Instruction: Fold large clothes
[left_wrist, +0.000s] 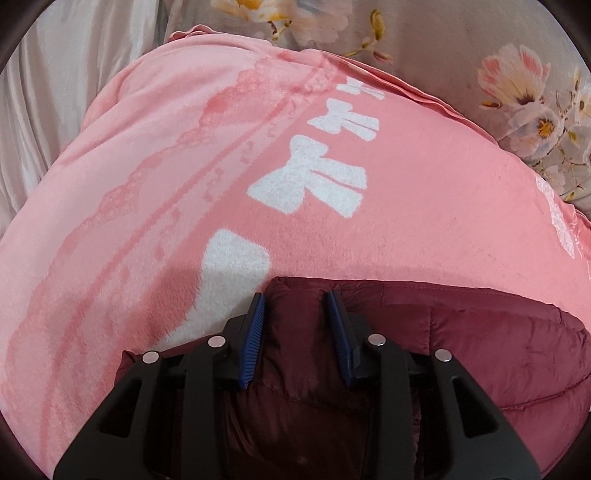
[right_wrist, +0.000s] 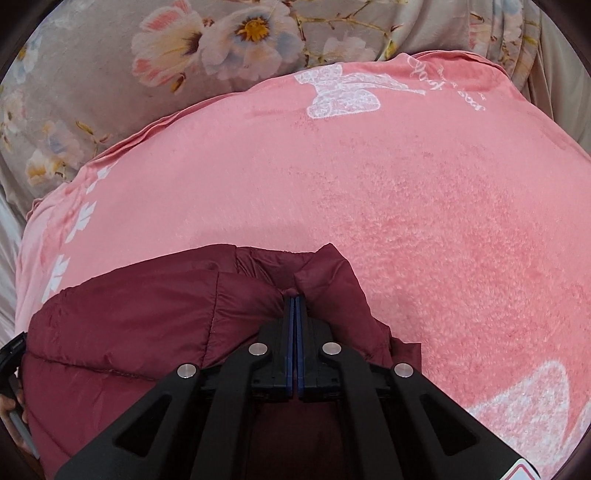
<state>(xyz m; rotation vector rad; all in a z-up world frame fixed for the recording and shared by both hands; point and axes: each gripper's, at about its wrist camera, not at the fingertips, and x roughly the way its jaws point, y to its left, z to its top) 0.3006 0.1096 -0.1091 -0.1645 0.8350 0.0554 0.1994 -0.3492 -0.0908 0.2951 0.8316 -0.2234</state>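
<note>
A dark red puffer jacket (left_wrist: 461, 332) lies on a pink fleece blanket (left_wrist: 406, 184). In the left wrist view my left gripper (left_wrist: 297, 299) is open, its blue pads (left_wrist: 255, 332) standing either side of a raised fold at the jacket's corner without pinching it. In the right wrist view the jacket (right_wrist: 129, 314) fills the lower left, and my right gripper (right_wrist: 294, 297) is shut on a bunched edge of it, fabric puckering at the tips. The pink blanket (right_wrist: 406, 203) spreads beyond.
A grey floral bedsheet (left_wrist: 517, 74) lies past the blanket's far edge; it also shows in the right wrist view (right_wrist: 110, 74). White satin fabric (left_wrist: 55, 92) lies at the left. The other gripper's edge (right_wrist: 11, 354) shows at the far left.
</note>
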